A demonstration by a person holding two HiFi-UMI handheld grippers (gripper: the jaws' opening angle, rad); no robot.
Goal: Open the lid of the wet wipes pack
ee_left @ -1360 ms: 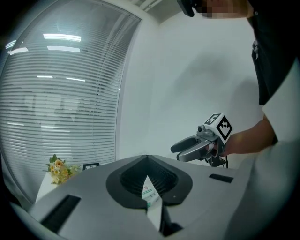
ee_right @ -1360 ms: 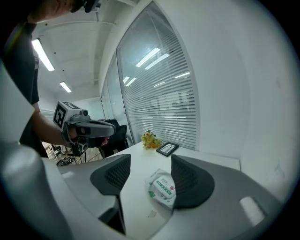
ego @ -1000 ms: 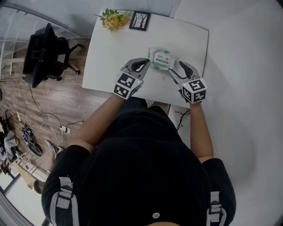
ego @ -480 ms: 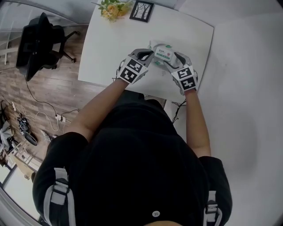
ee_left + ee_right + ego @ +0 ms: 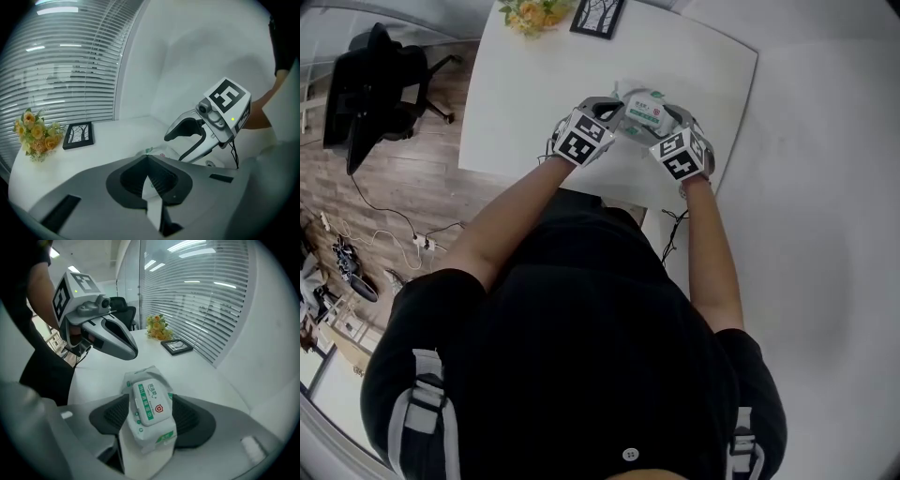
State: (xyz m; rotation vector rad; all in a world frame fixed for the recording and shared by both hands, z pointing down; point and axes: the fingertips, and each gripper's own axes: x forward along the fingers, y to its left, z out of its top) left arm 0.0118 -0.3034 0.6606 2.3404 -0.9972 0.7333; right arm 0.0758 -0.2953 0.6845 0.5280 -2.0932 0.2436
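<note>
Pack (image 5: pixel 151 413) lies lid up, lid shut, on the worktop (image 5: pixel 534 94) near its right edge. Left gripper (image 5: pixel 148 159), jaws together, hangs just beside it. Right gripper (image 5: pixel 150 397) straddles it, jaws wide apart, having just been opening.

Office, my station: white desk (image 5: pixel 534 84), black swivel chair (image 5: pixel 370 89), slatted blinds (image 5: pixel 201 296), cables (image 5: pixel 403 239) over wood floor (image 5: pixel 422 197), framed picture (image 5: pixel 598 17), flowers (image 5: pixel 530 13).

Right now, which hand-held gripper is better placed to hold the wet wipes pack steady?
Right. The right hand-held gripper, jaws just opened wider, straddles the wet wipes pack; the left hand-held gripper is shut, tip beside the pack.
</note>
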